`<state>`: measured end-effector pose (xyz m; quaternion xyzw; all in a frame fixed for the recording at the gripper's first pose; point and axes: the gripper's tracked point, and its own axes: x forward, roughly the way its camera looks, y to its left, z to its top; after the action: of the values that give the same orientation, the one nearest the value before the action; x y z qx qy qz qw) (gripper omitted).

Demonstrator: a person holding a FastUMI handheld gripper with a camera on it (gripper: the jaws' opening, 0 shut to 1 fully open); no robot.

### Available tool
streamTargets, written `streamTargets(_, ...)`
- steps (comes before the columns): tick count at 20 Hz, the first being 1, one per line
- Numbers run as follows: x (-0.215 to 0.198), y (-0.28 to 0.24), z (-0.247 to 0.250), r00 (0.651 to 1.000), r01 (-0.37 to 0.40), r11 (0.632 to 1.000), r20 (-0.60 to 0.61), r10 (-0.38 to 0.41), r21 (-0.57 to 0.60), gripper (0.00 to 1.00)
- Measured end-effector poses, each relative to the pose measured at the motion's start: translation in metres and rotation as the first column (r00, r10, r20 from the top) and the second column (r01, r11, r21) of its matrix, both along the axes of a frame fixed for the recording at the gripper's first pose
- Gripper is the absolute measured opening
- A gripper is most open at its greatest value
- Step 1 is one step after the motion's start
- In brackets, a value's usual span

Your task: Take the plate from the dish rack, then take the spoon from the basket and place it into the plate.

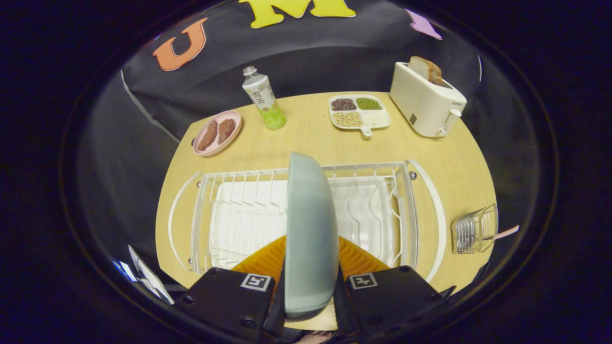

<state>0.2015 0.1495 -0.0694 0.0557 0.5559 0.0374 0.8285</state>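
The gripper (311,267) has its two orange fingers (263,260) pressed on both faces of the pale blue-grey plate (310,229), which stands upright on its edge between them, with its long axis running straight away from the fingers over the white dish rack (401,200). The rack lies on the wooden table (444,157), and the wire basket (473,229) with a pink handle sticking out stands to the right of it, near the table edge. Beyond the rack are a pink dish (217,133) with two brown pieces, a bottle (264,98), a divided tray (358,112) and a toaster (425,100) with bread.
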Motion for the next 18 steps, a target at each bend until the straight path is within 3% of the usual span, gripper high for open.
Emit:
streamTargets(6,0.004,-0.002,0.007,0.996,0.074,0.992,-0.038,-0.078,-0.103,0.39)
streamTargets(11,0.021,-0.016,0.043,0.993,0.113,0.958,0.061,-0.101,-0.262,0.37)
streamTargets(14,0.016,-0.015,0.065,0.99,0.108,0.969,0.113,-0.085,-0.221,0.35)
streamTargets(18,-0.043,-0.025,0.08,0.987,0.027,0.996,0.158,-0.014,-0.08,0.35)
